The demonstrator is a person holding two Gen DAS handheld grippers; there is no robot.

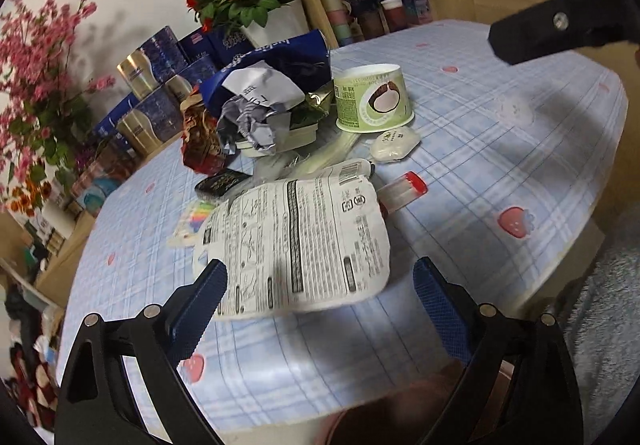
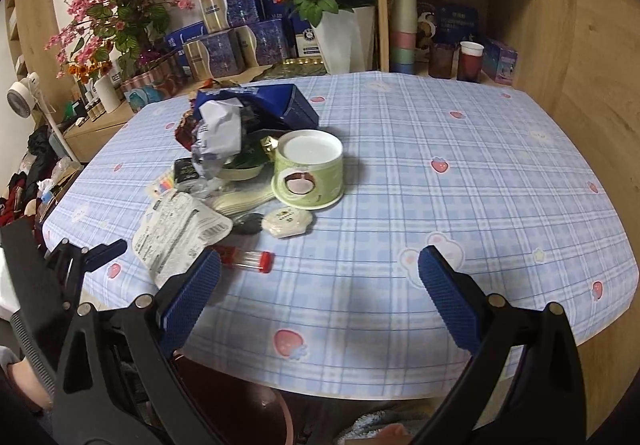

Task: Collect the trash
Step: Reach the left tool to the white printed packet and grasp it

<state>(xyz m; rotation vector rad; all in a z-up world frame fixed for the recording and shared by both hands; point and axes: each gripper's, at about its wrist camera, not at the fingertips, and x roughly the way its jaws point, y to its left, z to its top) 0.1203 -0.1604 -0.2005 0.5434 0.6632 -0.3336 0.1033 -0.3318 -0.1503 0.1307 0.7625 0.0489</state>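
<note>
A heap of trash lies on the blue checked tablecloth [image 2: 440, 205]. A flat white printed pouch [image 1: 296, 241] lies nearest, its edge between my left gripper's open fingers [image 1: 320, 293]; it also shows in the right wrist view [image 2: 176, 233]. Behind it are a red-capped clear tube [image 2: 248, 260], a white soap-like packet [image 2: 286, 223], an upturned green paper cup [image 2: 308, 169], crumpled paper [image 2: 218, 133] and a blue bag [image 2: 276, 105]. My right gripper [image 2: 320, 285] is open and empty above the table's near edge. The left gripper shows at the left of the right wrist view [image 2: 100, 251].
Rose pot [image 2: 344, 33], pink flowers [image 2: 108, 5], blue boxes and cans stand behind the table. A wooden shelf [image 2: 460, 5] holds cups at the back right. A dark round bin rim [image 2: 240, 405] sits below the table's near edge. A fan [image 2: 22, 95] stands at left.
</note>
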